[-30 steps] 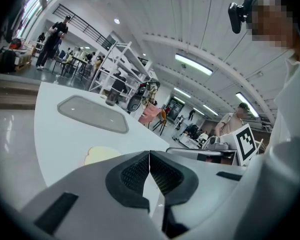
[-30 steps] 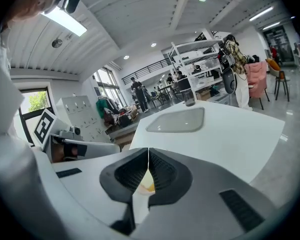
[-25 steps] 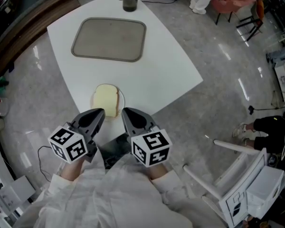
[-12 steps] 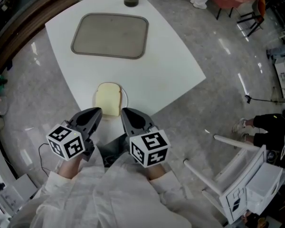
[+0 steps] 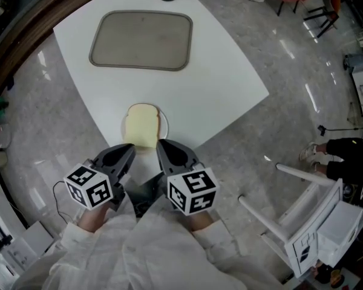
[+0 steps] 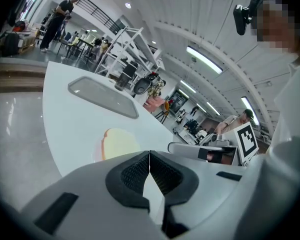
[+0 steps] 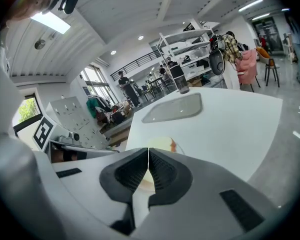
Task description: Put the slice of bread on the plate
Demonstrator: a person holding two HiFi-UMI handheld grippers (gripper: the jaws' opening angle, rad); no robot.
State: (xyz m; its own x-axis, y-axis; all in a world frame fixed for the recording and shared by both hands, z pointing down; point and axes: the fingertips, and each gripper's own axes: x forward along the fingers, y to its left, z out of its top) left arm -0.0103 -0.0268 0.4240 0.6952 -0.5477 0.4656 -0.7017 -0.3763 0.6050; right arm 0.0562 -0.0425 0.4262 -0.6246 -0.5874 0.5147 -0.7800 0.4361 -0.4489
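- Pale soft slice of bread (image 5: 141, 125): on small white round plate (image 5: 164, 124); probably light, crushable; I'd pinch its crust edge.
- My left gripper (image 5: 129, 150), right gripper (image 5: 161, 145): jaws closed, empty.

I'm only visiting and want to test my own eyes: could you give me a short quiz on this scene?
1. True or false: the slice of bread lies on the plate.
2. Are the left claw and right claw A) open or B) shut?
3. Fill in: beyond the bread lies a flat grey ____.
Key: 1 true; 2 B; 3 tray.
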